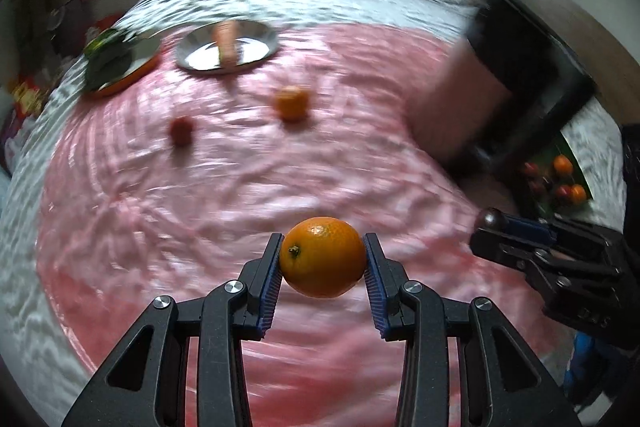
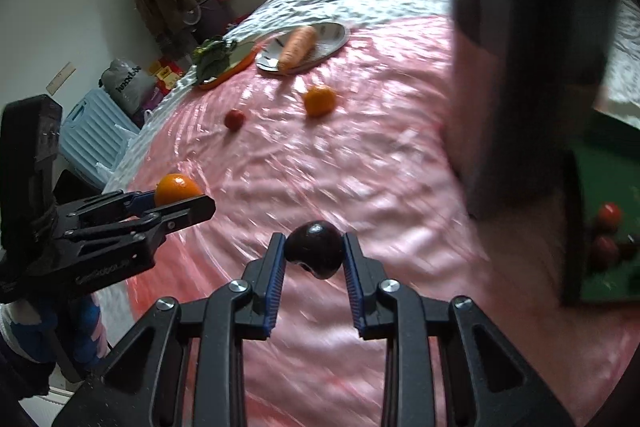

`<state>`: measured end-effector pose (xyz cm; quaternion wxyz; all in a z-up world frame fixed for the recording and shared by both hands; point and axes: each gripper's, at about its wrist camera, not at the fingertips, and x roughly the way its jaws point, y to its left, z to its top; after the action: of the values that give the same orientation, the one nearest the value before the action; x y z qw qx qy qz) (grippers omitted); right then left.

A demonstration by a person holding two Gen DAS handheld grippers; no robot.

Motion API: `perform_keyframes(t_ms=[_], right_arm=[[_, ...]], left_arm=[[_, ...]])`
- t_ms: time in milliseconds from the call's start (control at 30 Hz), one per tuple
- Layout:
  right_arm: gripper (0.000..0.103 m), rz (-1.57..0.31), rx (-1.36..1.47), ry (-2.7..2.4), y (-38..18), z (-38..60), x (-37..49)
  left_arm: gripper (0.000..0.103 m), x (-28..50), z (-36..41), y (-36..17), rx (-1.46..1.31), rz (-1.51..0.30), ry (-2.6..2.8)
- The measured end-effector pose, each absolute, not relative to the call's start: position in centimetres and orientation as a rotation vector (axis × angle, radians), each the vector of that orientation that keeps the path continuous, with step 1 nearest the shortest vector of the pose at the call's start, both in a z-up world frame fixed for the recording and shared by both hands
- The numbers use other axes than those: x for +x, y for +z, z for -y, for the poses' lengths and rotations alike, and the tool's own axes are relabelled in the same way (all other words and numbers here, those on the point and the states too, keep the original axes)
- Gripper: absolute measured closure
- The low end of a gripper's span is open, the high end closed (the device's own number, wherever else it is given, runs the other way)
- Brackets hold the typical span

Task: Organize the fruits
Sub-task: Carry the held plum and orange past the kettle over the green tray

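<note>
Left gripper (image 1: 323,259) squeezing an orange (image 1: 322,257) between its nearly closed jaws, right gripper (image 2: 314,251) pinching a dark plum (image 2: 314,249) in its jaws, another orange (image 2: 319,100) and a small red fruit (image 2: 234,119) lying far ahead of the jaws on the pink bed cover (image 2: 320,179)

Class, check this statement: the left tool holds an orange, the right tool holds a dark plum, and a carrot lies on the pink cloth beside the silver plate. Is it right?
One thing is wrong: the carrot lies on the silver plate, not beside it, as the right wrist view shows. The left tool does hold an orange, and the right tool a dark plum.
</note>
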<state>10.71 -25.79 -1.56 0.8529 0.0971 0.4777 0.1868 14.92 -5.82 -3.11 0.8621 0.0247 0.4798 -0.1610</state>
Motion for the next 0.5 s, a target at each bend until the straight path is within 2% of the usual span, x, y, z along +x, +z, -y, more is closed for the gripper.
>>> perform_keyframes(t_ms=[500], right_arm=[[0.059,-1.001,0.270,0.153,-0.8,42.7,5.9]], left_arm=[[0.069,10.7,25.5,-0.8,0.199,-0.990,-0.676]])
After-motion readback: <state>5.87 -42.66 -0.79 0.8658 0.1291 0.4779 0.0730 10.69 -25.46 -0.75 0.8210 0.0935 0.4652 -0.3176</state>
